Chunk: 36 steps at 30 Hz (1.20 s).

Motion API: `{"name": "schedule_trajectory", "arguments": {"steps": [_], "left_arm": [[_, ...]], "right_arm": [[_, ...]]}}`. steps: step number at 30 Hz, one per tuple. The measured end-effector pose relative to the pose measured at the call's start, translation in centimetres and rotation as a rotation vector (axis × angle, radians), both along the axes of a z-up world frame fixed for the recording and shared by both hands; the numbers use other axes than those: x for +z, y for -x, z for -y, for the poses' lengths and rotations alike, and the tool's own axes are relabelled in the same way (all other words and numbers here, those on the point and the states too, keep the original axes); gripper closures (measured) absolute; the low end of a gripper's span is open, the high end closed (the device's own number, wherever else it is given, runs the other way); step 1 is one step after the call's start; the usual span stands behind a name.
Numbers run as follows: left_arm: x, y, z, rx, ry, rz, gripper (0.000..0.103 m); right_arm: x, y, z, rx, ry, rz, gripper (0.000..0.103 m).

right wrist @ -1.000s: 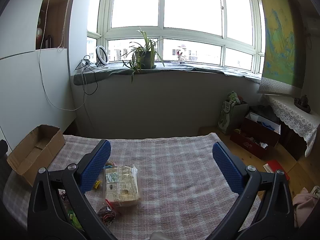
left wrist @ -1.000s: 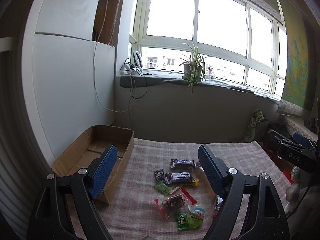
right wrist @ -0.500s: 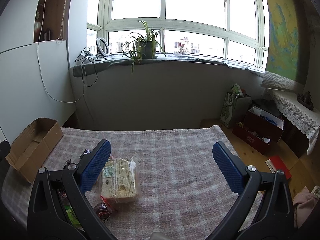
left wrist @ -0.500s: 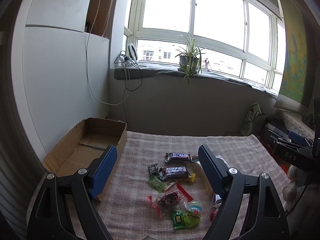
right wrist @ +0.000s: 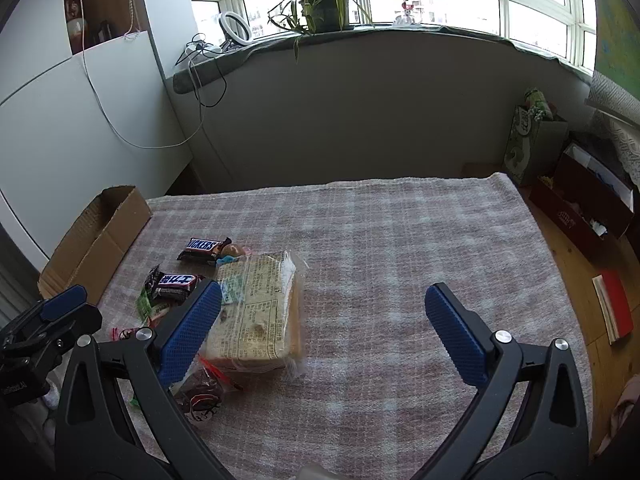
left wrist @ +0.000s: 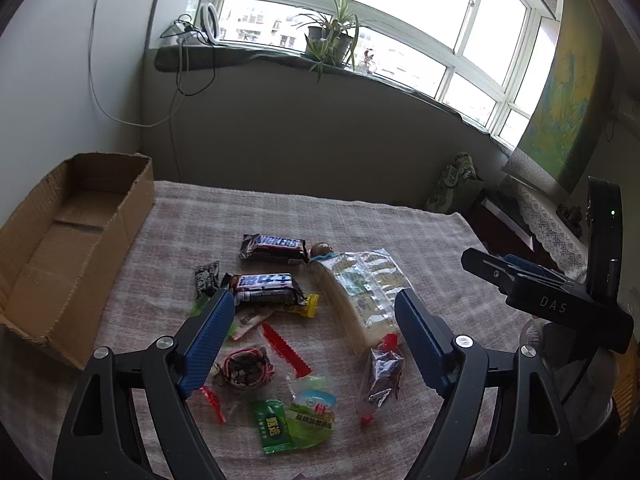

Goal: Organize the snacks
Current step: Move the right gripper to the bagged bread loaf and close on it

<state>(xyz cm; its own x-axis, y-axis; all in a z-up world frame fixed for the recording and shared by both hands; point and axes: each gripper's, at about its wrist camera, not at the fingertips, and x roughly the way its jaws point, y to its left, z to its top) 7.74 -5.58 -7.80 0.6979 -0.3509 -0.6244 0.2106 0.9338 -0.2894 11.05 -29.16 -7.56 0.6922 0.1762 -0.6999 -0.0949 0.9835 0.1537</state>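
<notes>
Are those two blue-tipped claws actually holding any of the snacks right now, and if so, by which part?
No. The left gripper and right gripper are both open, with nothing between their fingers. The snacks lie on the checked cloth.

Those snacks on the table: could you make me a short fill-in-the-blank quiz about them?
1. The cardboard box holds ____ snacks so far.
2. Both Snickers bars lie on the ____ cloth.
3. The left gripper and right gripper are both ____.

Missing words: no; checked; open
</notes>
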Motion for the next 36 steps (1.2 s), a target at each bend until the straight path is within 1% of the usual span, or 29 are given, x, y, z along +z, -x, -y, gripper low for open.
{"name": "schedule_trajectory", "arguments": {"steps": [3, 8, 10, 12, 13, 15, 17, 19, 20, 23, 25, 27, 31, 36], "left_arm": [[-1.1, -1.1, 0.9, -0.043, 0.049, -0.061, 0.021], [-3.0, -3.2, 1.6, -0.089, 0.139, -0.166, 0.026], [-3.7, -3.9, 2.0, -0.108, 0.170, -0.205, 0.031], [-4.4, -4.5, 2.3, -0.123, 0.196, -0.238, 0.033], [-4.7, -4.8, 2.5, -0.128, 0.201, -0.249, 0.037], [-5.3, -5.2, 2.8, -0.137, 0.211, -0.270, 0.041], [-5.8, -5.6, 3.0, -0.140, 0.219, -0.286, 0.045], [-6.0, -5.9, 3.1, -0.149, 0.227, -0.301, 0.052], [-6.1, -6.0, 3.1, -0.153, 0.229, -0.309, 0.054], [-6.7, -6.5, 3.4, -0.169, 0.233, -0.327, 0.062], [-6.9, -6.7, 3.5, -0.174, 0.235, -0.339, 0.063], [-7.2, -7.0, 3.5, -0.175, 0.248, -0.350, 0.065], [-7.5, -7.3, 3.5, -0.184, 0.258, -0.357, 0.066], [-7.4, -7.3, 3.7, -0.191, 0.240, -0.347, 0.068]], "right_arm": [[-1.4, -1.2, 0.2, 0.043, -0.058, -0.060, 0.000], [-3.4, -3.1, 0.9, 0.089, -0.179, -0.166, 0.000], [-4.3, -3.8, 1.2, 0.104, -0.234, -0.210, 0.000], [-5.1, -4.5, 1.4, 0.114, -0.268, -0.244, 0.000], [-5.4, -4.8, 1.4, 0.119, -0.282, -0.256, 0.003], [-5.9, -5.3, 1.1, 0.136, -0.299, -0.280, 0.007], [-6.3, -5.7, 0.9, 0.151, -0.309, -0.301, 0.010], [-6.8, -6.2, 0.7, 0.163, -0.319, -0.323, 0.014], [-7.1, -6.4, 0.7, 0.169, -0.327, -0.336, 0.016], [-7.8, -6.9, 0.3, 0.193, -0.345, -0.372, 0.027], [-8.2, -7.2, 0.0, 0.206, -0.354, -0.389, 0.033], [-8.3, -7.4, -0.2, 0.219, -0.365, -0.398, 0.035], [-8.4, -7.8, -0.8, 0.245, -0.384, -0.418, 0.046], [-8.0, -7.7, -1.3, 0.251, -0.358, -0.414, 0.048]]}}
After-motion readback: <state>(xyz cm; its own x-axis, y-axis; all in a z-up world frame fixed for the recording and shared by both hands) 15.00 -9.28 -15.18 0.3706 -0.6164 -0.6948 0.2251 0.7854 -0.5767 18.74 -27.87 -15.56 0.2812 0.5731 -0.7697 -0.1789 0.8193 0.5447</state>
